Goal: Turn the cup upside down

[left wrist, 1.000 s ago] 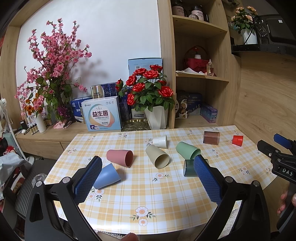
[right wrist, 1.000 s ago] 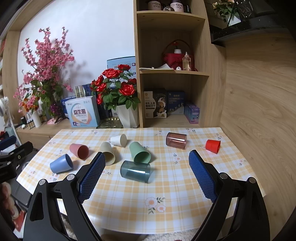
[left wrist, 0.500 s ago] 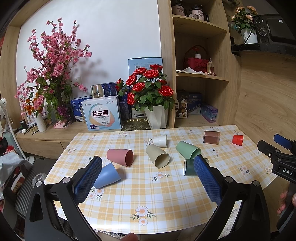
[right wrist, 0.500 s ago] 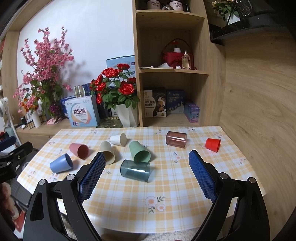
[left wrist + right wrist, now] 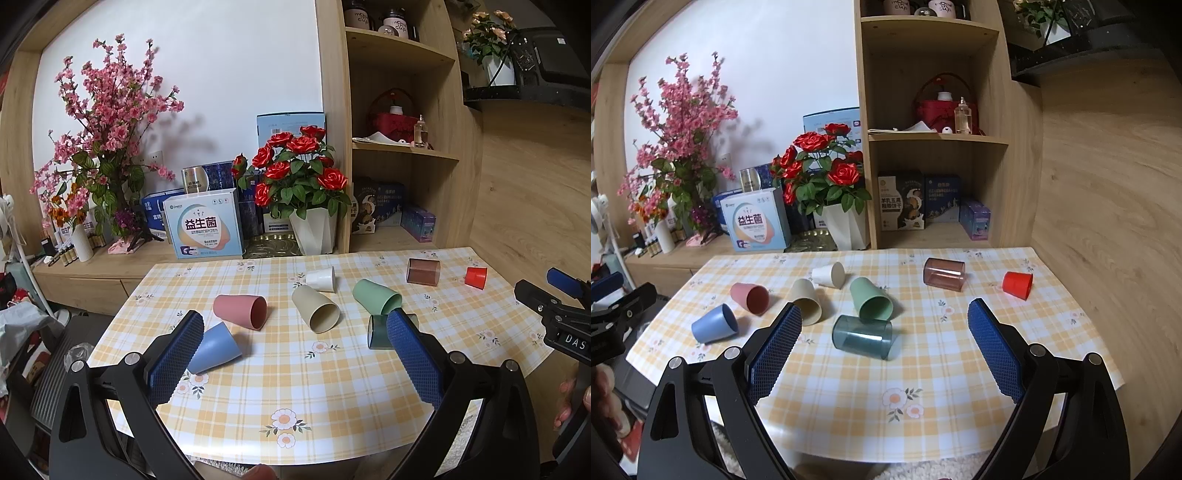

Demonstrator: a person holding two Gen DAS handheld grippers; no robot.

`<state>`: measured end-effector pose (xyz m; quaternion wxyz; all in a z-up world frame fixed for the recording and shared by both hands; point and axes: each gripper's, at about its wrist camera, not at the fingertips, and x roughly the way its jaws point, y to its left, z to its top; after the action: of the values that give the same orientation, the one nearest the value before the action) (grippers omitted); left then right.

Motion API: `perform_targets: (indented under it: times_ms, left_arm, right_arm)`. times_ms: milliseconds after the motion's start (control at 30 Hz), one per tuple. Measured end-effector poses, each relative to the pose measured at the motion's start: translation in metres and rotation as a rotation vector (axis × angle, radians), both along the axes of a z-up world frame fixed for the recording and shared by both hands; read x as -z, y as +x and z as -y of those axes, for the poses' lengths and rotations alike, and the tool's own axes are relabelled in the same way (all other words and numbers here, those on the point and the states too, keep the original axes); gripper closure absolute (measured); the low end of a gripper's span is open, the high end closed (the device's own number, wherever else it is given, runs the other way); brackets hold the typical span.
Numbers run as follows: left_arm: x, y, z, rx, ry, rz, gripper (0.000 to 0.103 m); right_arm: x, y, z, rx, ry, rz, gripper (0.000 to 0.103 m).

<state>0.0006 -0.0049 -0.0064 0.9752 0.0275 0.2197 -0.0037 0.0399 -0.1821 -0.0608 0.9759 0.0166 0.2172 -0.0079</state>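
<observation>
The left gripper [image 5: 295, 341] is spread wide above the table [image 5: 295, 398], gripping nothing. A blue cup [image 5: 216, 347] lies just beside its left finger; a dark teal cup [image 5: 376, 332] lies partly behind its right finger. Pink [image 5: 240, 311] and beige [image 5: 316, 309] cups lie between and beyond the fingers.

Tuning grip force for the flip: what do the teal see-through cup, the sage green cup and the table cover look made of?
Teal see-through tumbler: probably clear tinted hard plastic, glossy; the checks show through its wall. Sage green opaque cup: matte, no glints; possibly plastic or a fibre composite, can't tell. Yellow checked table cover: looks like smooth vinyl or oilcloth with a soft sheen, lying flat.
</observation>
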Motion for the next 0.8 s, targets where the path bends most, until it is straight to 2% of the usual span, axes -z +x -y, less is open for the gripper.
perform_targets:
  times_ms: [433, 667, 800]
  left_arm:
    - [0.01, 0.005, -0.011, 0.007, -0.018, -0.016, 0.006]
    - [0.026, 0.035, -0.027, -0.01, -0.017, -0.048, 0.006]
    - [0.04, 0.057, -0.041, -0.052, -0.021, -0.083, 0.006]
  right_arm:
    - [0.005, 0.007, 0.007, -0.017, 0.026, -0.03, 0.015]
    - [0.027, 0.049, 0.048, -0.046, 0.044, -0.125, 0.015]
    - [0.047, 0.092, 0.069, -0.09, -0.059, -0.211, 0.015]
